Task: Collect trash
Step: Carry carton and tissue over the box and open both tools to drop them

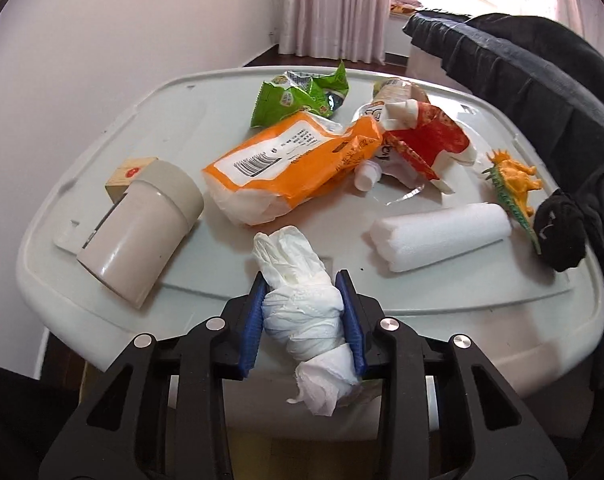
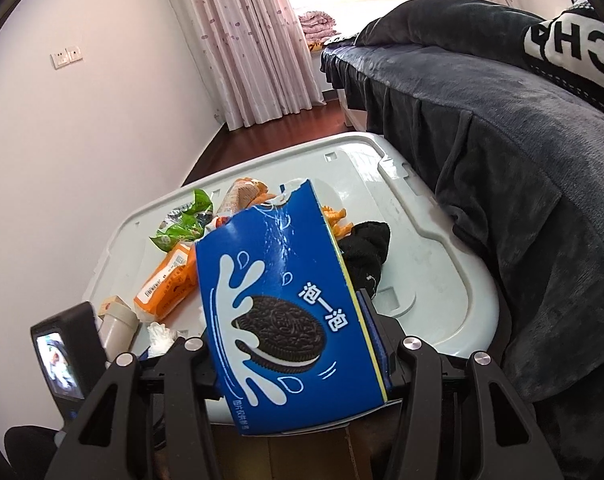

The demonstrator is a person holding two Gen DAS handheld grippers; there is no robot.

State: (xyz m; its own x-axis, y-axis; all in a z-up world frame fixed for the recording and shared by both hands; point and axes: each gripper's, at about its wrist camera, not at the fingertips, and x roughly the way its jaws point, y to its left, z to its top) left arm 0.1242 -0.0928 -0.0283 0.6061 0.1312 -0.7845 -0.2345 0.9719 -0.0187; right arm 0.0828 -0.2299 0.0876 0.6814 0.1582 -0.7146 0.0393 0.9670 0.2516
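Room: bedroom with pale walls, pink curtains (image 1: 334, 4) at upper centre of the left wrist view, and a bed under a dark blanket (image 2: 482, 128) along the right side.
Surface: pale grey plastic lid (image 1: 102, 128) serving as the surface, littered from left to right.
Left tongs: left tongs (image 1: 304, 320) at lower centre of the left wrist view, blue pads pressed on both sides of a crumpled white tissue wad (image 1: 302, 312); clamped.
Tissue position: near front edge of the surface, its far end resting on the lid, its tail hanging down between the fingers.
Right tongs: right tongs (image 2: 298, 340) at lower centre of the right wrist view, clamped on a blue cookie box (image 2: 286, 300) held upright, torn top open.
Remaining trash: orange packet (image 1: 278, 168) at centre, green wrapper (image 1: 298, 96) behind it, red and white wrapper (image 1: 426, 140) to the right, white foam roll (image 1: 442, 236) at lower right.
Not trash, by appearance: beige jar (image 1: 142, 224) lying on its side at left, toy dinosaur (image 1: 514, 184) and black sock (image 1: 562, 232) at right.
Step in hand, judged: tissue just gripped, not yet lifted.
Next move, judged: lift the tissue clear and carry it to the box mouth, if the box serves as the collector; that calls for the opening tilted toward the left tongs.
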